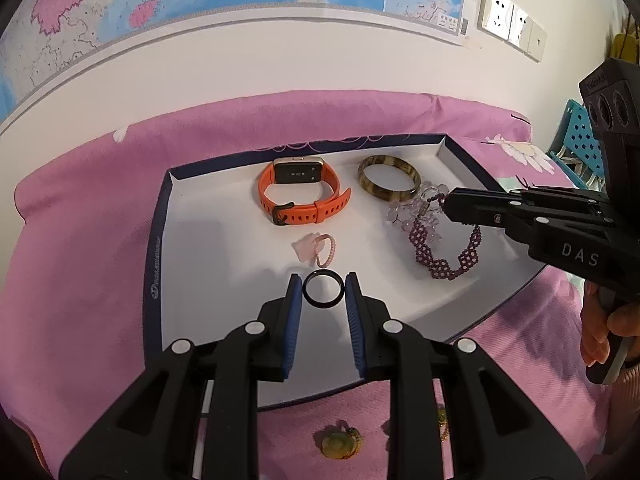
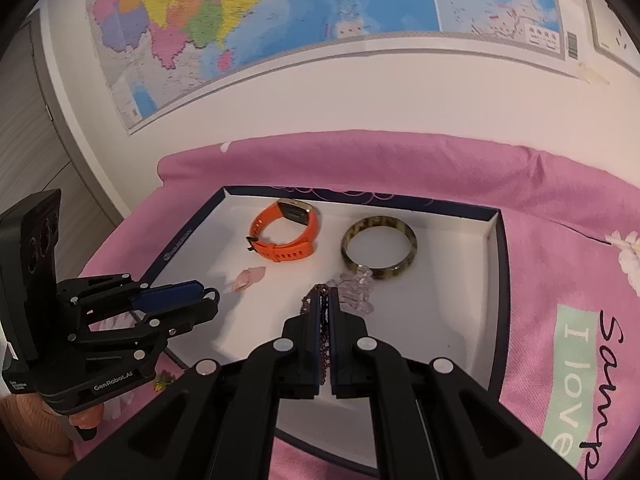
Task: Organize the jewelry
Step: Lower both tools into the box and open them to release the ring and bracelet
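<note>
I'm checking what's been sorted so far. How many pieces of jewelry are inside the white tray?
5, maybe more hidden: orange watch and brown bangle at the back, pink ring mid-tray, black ring in the left claw, purple bracelet in the right claw.

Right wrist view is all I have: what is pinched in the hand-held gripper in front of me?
Observer: The right hand-held gripper is shut on a purple bracelet; its woven loop hangs below the tips, over the tray.
Operator: I see the left one only from the side. Is it carrying anything?
Observer: Yes. The left hand-held gripper holds a black ring between its blue pads.
Operator: Is the pink charm alone?
Observer: No. A pink bead ring sits right against the charm.
</note>
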`<state>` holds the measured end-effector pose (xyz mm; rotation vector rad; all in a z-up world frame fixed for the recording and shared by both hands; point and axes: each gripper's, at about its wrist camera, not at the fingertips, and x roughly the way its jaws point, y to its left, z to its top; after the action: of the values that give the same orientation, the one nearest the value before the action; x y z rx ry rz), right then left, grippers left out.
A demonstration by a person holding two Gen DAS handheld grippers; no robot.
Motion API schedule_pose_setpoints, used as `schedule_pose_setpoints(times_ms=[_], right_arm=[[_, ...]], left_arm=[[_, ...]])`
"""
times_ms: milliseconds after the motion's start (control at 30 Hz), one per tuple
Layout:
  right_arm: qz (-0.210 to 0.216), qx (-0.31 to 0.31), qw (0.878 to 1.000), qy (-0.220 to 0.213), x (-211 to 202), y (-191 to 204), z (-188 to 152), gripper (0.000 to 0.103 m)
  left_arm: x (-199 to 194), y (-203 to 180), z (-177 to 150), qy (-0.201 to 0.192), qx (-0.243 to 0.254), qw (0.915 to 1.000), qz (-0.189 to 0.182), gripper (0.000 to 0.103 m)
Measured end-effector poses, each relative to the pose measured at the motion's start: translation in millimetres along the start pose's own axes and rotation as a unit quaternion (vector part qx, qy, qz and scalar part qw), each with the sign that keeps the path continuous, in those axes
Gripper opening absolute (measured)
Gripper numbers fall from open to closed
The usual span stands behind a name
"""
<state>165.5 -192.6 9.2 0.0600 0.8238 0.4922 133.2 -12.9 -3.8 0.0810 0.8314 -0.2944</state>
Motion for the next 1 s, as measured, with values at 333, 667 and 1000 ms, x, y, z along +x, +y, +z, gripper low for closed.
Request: schedule_pose_setpoints(times_ms=[333,667,1000], right_arm=[[-0.009,0.015,1.000,0.012,12,-8,-1,0.003],[-0.016,0.020,1.000,0.010,10,-10,-3,0.008],[-0.004,0.013,1.000,-0.005,-10,0,-8,0.014]], left_arm=[[12,2,0,0.012,-0.006,0.9999,0.002,0.022],[21,3,-1,0.019,-0.016,0.9997,-0.004,0.023],[14,2,-1,0.005,-0.017,0.9998,0.001,0.034]])
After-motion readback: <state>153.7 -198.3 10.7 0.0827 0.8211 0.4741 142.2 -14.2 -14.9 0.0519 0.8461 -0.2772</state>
